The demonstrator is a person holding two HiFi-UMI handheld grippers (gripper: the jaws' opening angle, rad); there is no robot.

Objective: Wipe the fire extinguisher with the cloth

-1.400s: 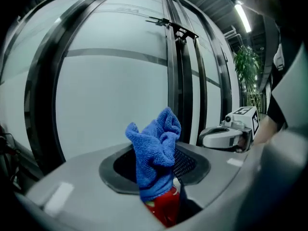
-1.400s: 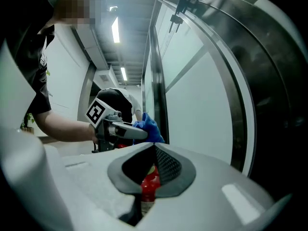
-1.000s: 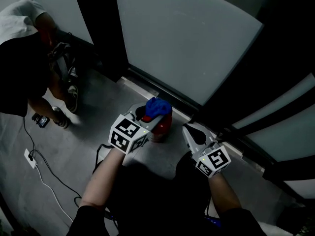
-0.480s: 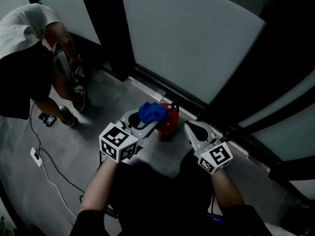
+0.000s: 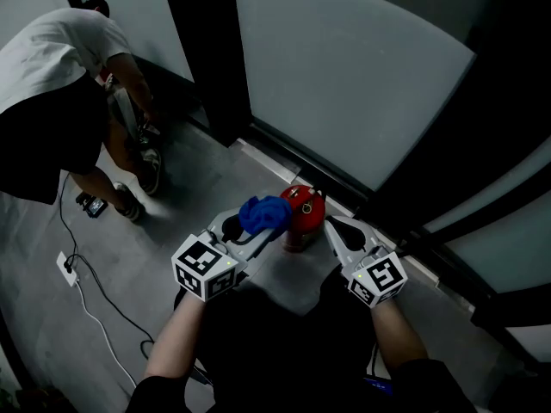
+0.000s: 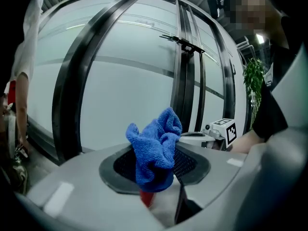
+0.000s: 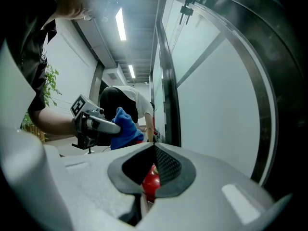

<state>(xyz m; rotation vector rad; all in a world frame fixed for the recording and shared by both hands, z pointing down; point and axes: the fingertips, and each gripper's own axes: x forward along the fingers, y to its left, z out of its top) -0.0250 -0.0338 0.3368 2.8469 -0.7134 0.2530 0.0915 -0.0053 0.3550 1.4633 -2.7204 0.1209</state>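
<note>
A red fire extinguisher (image 5: 303, 216) stands on the grey floor at the foot of the glass wall. My left gripper (image 5: 258, 228) is shut on a crumpled blue cloth (image 5: 265, 212), which is against the extinguisher's left side, near the top. In the left gripper view the cloth (image 6: 156, 148) bulges up from between the jaws, with a sliver of red extinguisher (image 6: 148, 198) below it. My right gripper (image 5: 332, 224) is shut and holds nothing, its tips just right of the extinguisher. The right gripper view shows the extinguisher (image 7: 151, 181) low between the jaws, and the cloth (image 7: 126, 128) at the left.
A person in a white shirt (image 5: 60, 67) bends over at the back left. A white cable and socket (image 5: 67, 266) lie on the floor at the left. Glass panels (image 5: 344, 84) with dark frames (image 5: 211, 50) close off the far side.
My left gripper has drawn the cloth off the extinguisher's top to its left side, baring the red top. The right gripper has barely moved. The person at the left has shifted.
</note>
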